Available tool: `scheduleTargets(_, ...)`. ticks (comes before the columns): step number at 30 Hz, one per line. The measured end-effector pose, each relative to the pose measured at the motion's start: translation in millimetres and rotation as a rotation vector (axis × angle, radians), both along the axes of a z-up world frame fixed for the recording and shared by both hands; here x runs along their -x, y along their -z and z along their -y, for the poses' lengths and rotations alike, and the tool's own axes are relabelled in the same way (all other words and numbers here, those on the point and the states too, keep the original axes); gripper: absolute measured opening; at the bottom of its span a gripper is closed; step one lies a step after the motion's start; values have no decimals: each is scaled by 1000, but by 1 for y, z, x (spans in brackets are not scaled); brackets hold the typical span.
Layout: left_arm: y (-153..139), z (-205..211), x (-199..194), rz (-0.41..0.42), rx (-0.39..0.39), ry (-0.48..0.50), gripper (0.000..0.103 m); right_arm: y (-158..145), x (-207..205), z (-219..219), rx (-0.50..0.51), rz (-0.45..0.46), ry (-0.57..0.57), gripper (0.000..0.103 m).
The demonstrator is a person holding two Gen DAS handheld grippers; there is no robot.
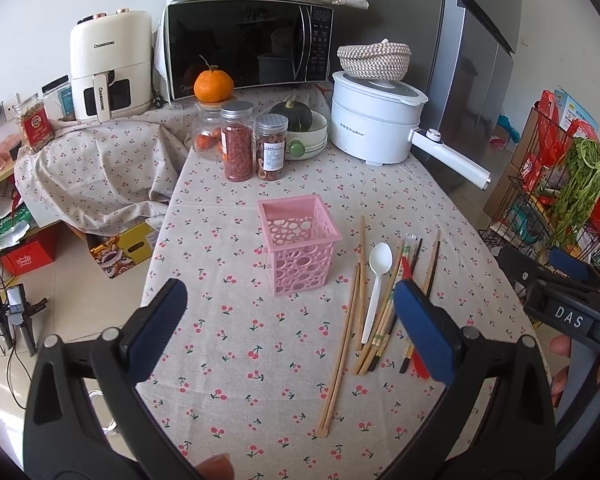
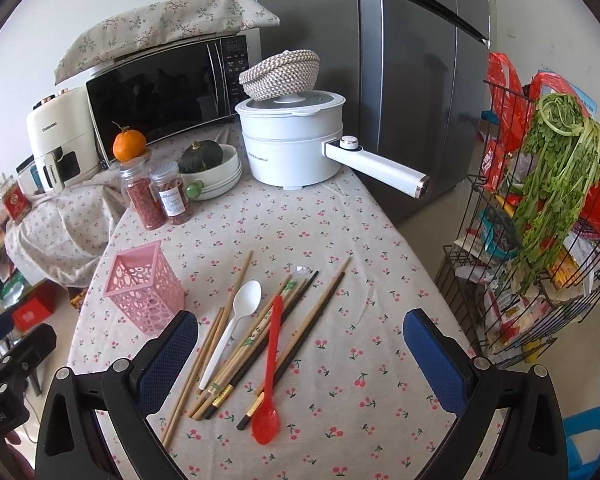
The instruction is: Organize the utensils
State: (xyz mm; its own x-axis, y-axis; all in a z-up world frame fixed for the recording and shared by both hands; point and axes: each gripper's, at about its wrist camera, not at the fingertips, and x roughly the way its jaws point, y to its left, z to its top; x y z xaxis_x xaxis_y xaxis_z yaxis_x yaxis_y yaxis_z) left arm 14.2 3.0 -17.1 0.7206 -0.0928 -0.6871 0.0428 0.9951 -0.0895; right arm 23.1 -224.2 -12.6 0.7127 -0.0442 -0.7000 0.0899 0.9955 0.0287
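Note:
A pink perforated utensil basket stands upright and empty on the cherry-print tablecloth. To its right lie loose utensils: a white plastic spoon, a red plastic spoon, several wooden chopsticks and dark chopsticks. My left gripper is open and empty, hovering in front of the basket. My right gripper is open and empty, above the pile of utensils. The right gripper's body shows at the right edge of the left wrist view.
At the table's far end stand a white electric pot with a long handle, a woven basket, jars, a bowl with a squash, and a microwave. A wire rack with greens stands right of the table.

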Motion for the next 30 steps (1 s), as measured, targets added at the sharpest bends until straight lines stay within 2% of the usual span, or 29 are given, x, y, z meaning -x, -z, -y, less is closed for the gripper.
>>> scheduleTargets(2,7,2,-6,-50,19,42,103,4,-5,3,-22,-32,-13,103)
scheduleTargets(6,17,18,-16,-135,-12,144,103,12,-22,11,-53,-111,-34,103)
scheduleTargets(8,21,25,-22,-182,0,184,103,16,-29,18,-59,-140,-30,103)
scheduleTargets(14,26,48,-50,-276,25,244,101,25,-45,51,-111,-207,26,103)
scheduleTargets(18,26,64,-83,-350,99,259,81,34,-50,69,-147,-256,53,103)
scheduleTargets(20,29,76,-100,-378,105,259,73,37,-52,78,-164,-272,68,103)
scheduleTargets(23,40,98,-125,-413,67,257,56,41,-56,87,-190,-286,85,103)
scheduleTargets(25,51,111,-140,-434,30,252,39,43,-59,92,-205,-293,91,103)
scheduleTargets(28,72,123,-163,-469,-15,215,24,46,-63,95,-216,-306,91,103)
scheduleTargets(30,86,128,-178,-491,-45,188,19,49,-65,96,-219,-319,87,103)
